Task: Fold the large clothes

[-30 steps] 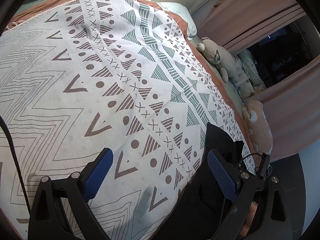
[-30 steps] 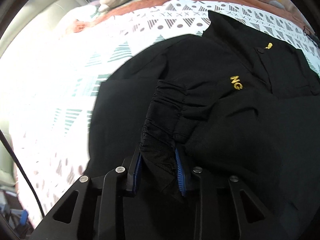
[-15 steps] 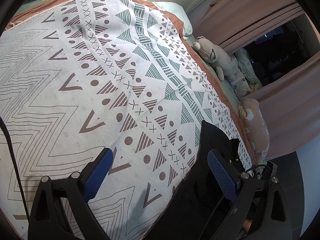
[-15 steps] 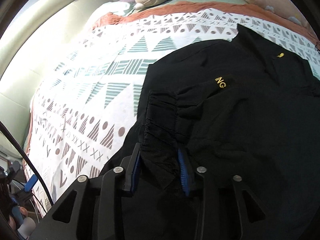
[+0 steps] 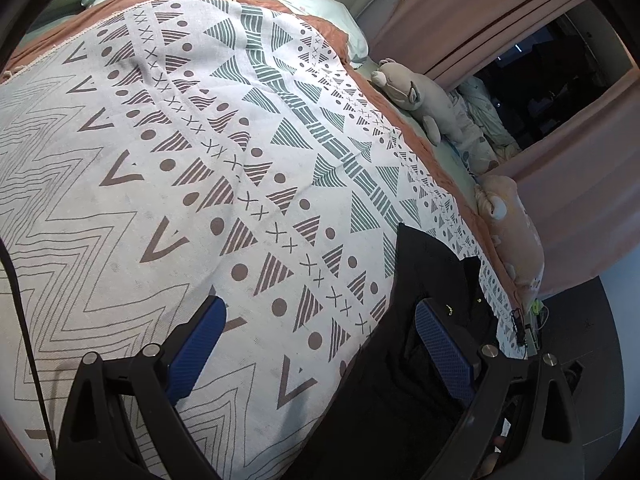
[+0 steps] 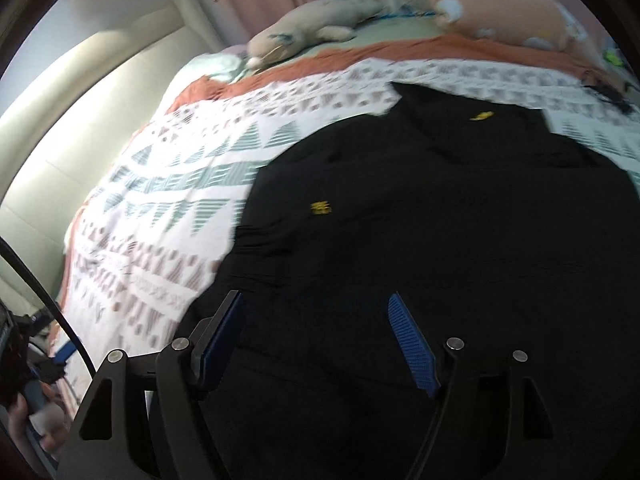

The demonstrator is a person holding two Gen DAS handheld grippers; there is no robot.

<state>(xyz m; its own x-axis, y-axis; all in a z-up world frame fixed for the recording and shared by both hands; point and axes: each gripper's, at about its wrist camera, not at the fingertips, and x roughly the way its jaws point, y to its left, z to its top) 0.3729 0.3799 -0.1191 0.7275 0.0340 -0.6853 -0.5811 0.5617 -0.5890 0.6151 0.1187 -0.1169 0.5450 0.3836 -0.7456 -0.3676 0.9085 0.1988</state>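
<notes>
A black garment [image 6: 420,240] with small yellow embroidery [image 6: 321,208] lies spread on the patterned bedspread [image 6: 168,184]. My right gripper [image 6: 316,316] is open just above the garment's near part, with nothing between its blue pads. In the left wrist view the garment [image 5: 420,320] lies at the lower right of the bedspread [image 5: 180,160]. My left gripper [image 5: 320,320] is open and empty, its right finger over the garment's edge and its left finger over bare bedspread.
A grey plush toy [image 5: 416,96] and a peach plush toy [image 5: 512,224] lie along the bed's far edge; they also show in the right wrist view [image 6: 304,36] [image 6: 508,12]. Pink curtains [image 5: 480,12] hang behind. A padded headboard [image 6: 80,112] is at the left.
My right gripper has let go of the bunched black fabric, opened and pulled back. The garment now lies flatter. The left gripper has shifted slightly and stays open.
</notes>
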